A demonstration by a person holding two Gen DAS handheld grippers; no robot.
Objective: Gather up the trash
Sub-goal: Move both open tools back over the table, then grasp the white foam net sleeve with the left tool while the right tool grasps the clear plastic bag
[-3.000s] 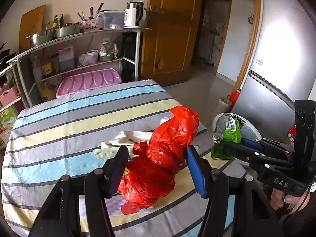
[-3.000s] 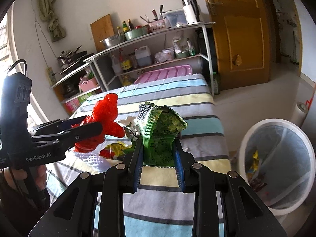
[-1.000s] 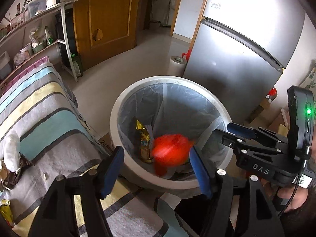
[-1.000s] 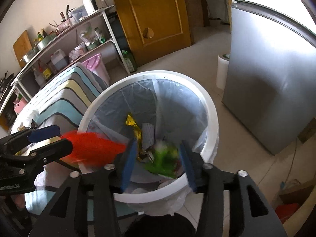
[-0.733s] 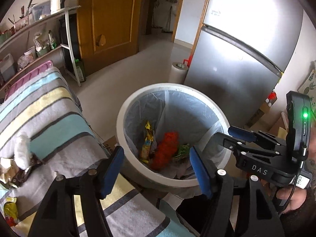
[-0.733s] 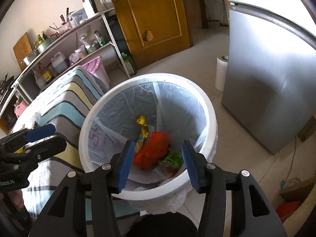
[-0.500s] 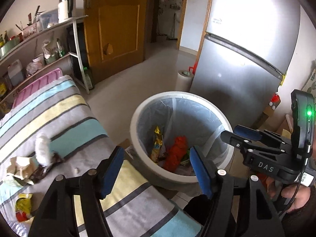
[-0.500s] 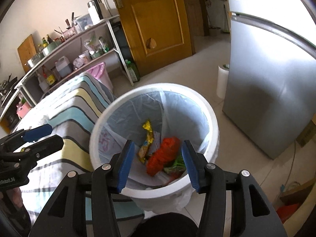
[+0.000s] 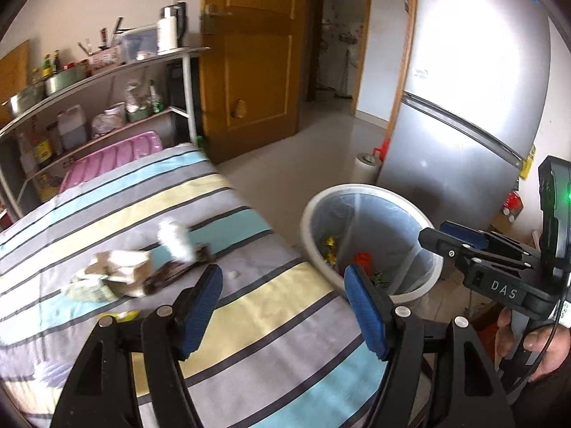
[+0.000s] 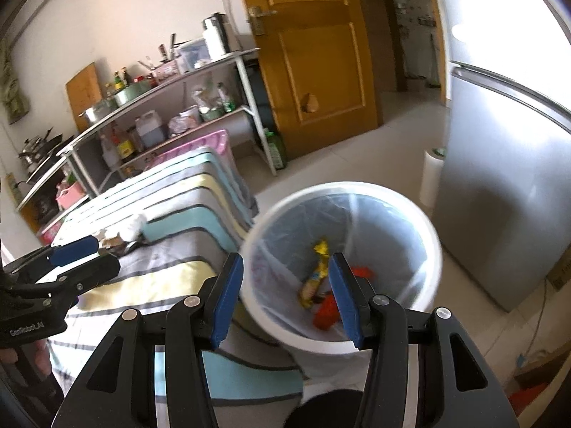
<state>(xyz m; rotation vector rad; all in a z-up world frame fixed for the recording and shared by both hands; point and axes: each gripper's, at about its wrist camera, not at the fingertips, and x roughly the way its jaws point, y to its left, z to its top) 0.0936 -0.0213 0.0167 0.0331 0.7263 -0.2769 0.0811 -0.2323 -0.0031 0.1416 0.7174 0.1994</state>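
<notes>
Both tools, left tool (image 9: 282, 296) and right tool (image 10: 285, 294), hover spread and empty, the trash bin (image 10: 433, 246) just beyond the right one, wrappers (image 9: 117, 273) on the table (image 9: 285, 339) ahead of the left.

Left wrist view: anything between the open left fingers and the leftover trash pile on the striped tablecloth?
Nothing visible. The left gripper is open and empty, and only bare striped tablecloth lies between it and the crumpled paper and wrappers. The trash bin stands off to the right of the table edge, out of that path.

Right gripper (image 10: 285, 296) empty, jaws apart above the white bin (image 10: 421, 221) holding red bag (image 10: 326, 312) and yellow wrapper (image 10: 317, 274)
</notes>
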